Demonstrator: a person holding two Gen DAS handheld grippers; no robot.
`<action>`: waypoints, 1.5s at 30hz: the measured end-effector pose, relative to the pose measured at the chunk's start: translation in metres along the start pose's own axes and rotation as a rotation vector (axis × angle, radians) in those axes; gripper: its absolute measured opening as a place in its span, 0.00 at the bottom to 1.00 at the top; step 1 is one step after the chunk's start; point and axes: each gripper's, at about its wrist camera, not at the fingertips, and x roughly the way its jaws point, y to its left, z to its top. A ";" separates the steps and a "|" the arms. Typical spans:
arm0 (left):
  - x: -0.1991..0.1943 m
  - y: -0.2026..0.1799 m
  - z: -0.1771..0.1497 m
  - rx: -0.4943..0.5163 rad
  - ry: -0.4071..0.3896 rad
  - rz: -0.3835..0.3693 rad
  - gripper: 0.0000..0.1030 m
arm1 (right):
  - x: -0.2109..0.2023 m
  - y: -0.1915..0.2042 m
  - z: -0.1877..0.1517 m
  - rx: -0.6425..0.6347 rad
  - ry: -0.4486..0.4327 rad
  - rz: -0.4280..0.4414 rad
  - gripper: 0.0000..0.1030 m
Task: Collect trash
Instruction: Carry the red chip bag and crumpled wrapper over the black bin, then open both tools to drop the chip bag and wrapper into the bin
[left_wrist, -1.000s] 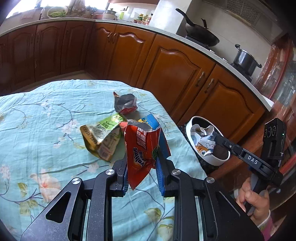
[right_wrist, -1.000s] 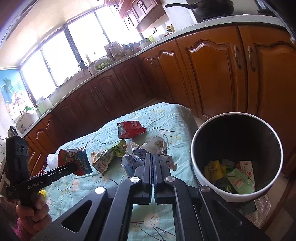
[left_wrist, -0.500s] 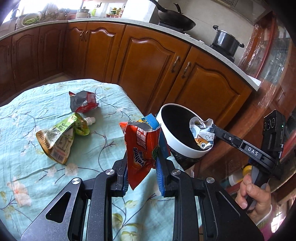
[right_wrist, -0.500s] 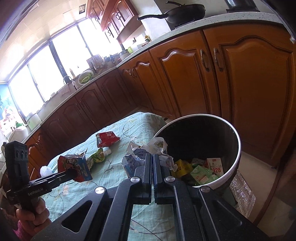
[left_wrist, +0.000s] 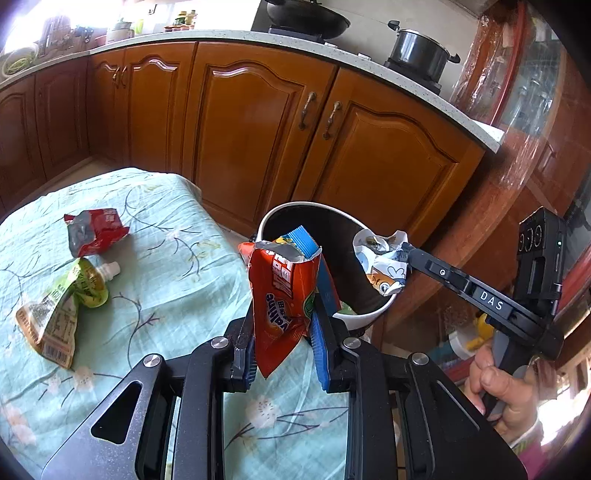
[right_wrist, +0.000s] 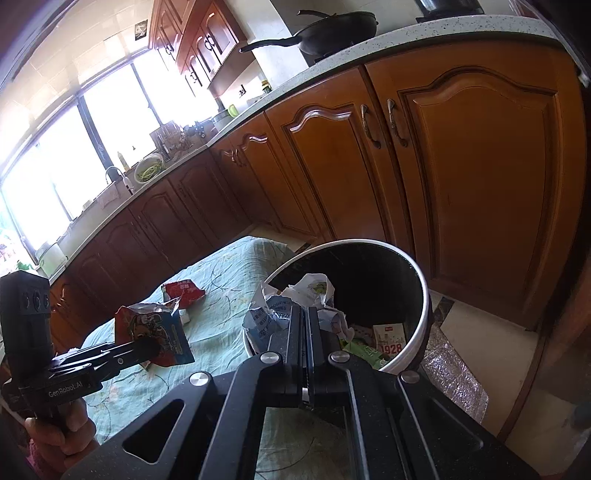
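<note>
My left gripper (left_wrist: 283, 332) is shut on an orange snack bag (left_wrist: 284, 295), torn open at the top, held upright over the table's right edge beside the bin. My right gripper (right_wrist: 306, 314) is shut on a crumpled white wrapper (right_wrist: 271, 317) with blue print, held over the near rim of the white trash bin (right_wrist: 421, 328). The left wrist view shows that wrapper (left_wrist: 384, 266) over the bin (left_wrist: 373, 314), and the right wrist view shows the left gripper (right_wrist: 147, 349) with its bag (right_wrist: 155, 328). Cartons and wrappers lie in the bin's bottom.
On the flowered teal tablecloth (left_wrist: 166, 280) lie a red packet (left_wrist: 96, 234) and a green spouted pouch (left_wrist: 62, 310). Wooden kitchen cabinets (left_wrist: 258, 122) stand close behind the bin. A wok (left_wrist: 306, 14) and a pot (left_wrist: 421, 51) sit on the counter.
Both grippers have swung right towards the bin with their trash. The bin has grown larger in both views, and the white wrapper now hangs over its rim.
</note>
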 end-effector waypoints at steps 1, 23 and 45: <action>0.004 -0.003 0.002 0.009 0.006 -0.002 0.22 | 0.000 -0.003 0.001 0.004 0.000 -0.003 0.01; 0.090 -0.047 0.037 0.088 0.161 0.016 0.22 | 0.032 -0.035 0.018 0.032 0.053 -0.064 0.01; 0.060 -0.017 0.002 0.004 0.106 0.034 0.57 | 0.021 -0.038 0.005 0.116 0.002 -0.017 0.79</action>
